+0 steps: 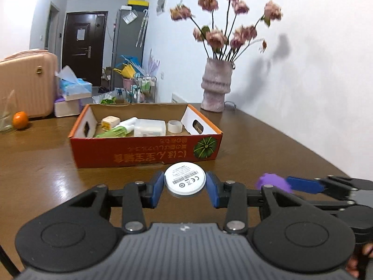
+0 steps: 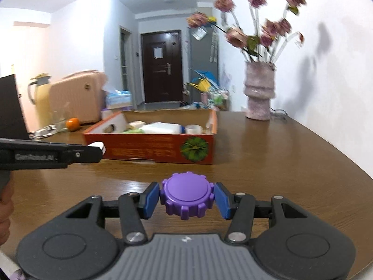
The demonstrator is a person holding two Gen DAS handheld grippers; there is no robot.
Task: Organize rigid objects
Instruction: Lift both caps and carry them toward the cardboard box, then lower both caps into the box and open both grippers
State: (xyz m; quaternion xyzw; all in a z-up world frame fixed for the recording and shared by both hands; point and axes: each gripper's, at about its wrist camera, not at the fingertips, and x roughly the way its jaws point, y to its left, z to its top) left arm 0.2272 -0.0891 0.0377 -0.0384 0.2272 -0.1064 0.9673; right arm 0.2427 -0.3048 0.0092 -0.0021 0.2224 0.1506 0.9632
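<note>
My left gripper [image 1: 184,184] is shut on a white round disc [image 1: 184,178] with a printed label, held above the table just in front of the orange cardboard box [image 1: 144,150]. My right gripper [image 2: 186,198] is shut on a purple ridged knob [image 2: 187,194], also short of the box [image 2: 149,149]. The box holds a white case [image 1: 149,127], a green bottle [image 1: 114,131], a tape roll [image 1: 175,126] and a small cream plug [image 1: 110,121]. The right gripper shows at the right of the left wrist view [image 1: 289,184]; the left gripper shows at the left of the right wrist view [image 2: 99,148].
A pink vase [image 1: 215,85] of dried flowers stands at the back right by the wall. An orange [image 1: 20,120], a glass [image 1: 5,116], tissue boxes [image 1: 72,93] and a pink suitcase [image 1: 25,84] are at the back left. The brown table [image 1: 256,144] edge curves at the right.
</note>
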